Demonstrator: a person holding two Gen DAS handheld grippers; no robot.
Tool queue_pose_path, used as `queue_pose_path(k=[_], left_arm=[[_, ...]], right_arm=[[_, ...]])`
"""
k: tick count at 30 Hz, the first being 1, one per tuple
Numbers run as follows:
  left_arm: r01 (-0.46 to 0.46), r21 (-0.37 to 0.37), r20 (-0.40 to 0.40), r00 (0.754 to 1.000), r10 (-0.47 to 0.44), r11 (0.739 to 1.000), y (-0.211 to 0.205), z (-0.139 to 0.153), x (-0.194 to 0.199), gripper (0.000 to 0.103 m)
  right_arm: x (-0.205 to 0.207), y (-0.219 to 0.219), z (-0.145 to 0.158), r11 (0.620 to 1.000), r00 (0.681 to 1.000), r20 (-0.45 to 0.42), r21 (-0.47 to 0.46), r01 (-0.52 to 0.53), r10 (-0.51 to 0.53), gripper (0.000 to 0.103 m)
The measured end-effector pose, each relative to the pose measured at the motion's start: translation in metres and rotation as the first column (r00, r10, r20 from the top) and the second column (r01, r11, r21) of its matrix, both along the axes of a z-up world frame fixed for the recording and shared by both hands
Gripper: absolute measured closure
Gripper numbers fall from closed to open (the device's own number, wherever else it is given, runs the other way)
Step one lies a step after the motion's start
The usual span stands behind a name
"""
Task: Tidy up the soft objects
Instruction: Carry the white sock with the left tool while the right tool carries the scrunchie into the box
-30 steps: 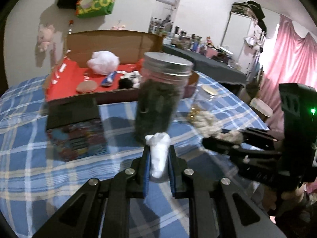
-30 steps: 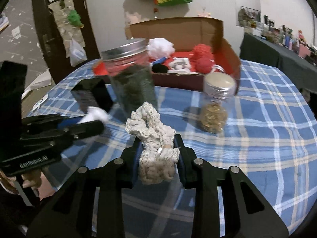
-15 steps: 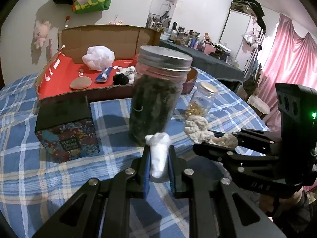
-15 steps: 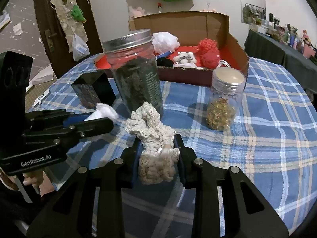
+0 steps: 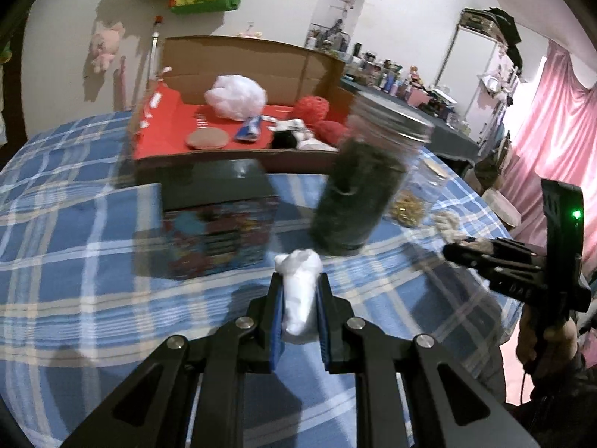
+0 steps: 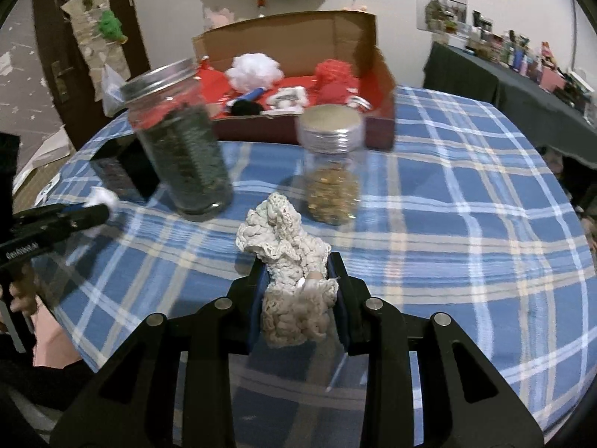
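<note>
My left gripper (image 5: 298, 287) is shut on a small white cotton wad (image 5: 298, 291), held above the blue plaid tablecloth in front of a dark box. My right gripper (image 6: 298, 280) is shut on a cream crocheted piece (image 6: 289, 261), held above the cloth in front of two jars. An open cardboard box with a red inside (image 5: 164, 138) stands at the back of the table; it holds a white puff (image 5: 237, 95), red yarn balls (image 5: 315, 110) and other small soft things. The left gripper (image 6: 99, 211) shows at the left of the right wrist view, the right gripper (image 5: 462, 250) at the right of the left wrist view.
A tall jar of dark stuff (image 6: 183, 149) and a short jar of golden bits (image 6: 332, 171), both with metal lids, stand mid-table. A dark printed box (image 5: 216, 216) stands left of the tall jar. A dark side table with bottles (image 6: 522, 86) and a pink curtain (image 5: 552, 142) lie beyond.
Both grippers keep their hold. The left gripper has swung left and forward, so the dark box is now straight ahead. The right gripper has moved closer to the jars and the box.
</note>
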State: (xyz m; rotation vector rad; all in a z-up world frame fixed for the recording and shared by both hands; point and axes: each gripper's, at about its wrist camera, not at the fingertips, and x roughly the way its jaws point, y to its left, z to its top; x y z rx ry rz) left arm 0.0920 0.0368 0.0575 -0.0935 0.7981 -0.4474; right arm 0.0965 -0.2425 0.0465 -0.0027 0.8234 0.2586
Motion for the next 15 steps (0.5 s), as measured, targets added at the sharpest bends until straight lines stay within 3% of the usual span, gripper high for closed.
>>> queue_pose_path(k=[15], left_arm=[[-0.137, 0.038, -0.036, 0.99, 0.138, 0.99, 0.069, -0.007, 0.016, 0.086]], right_arm=[[0.016, -0.036, -0.005, 0.994, 0.995, -0.036, -0.063, 0.085, -0.088, 0.073]])
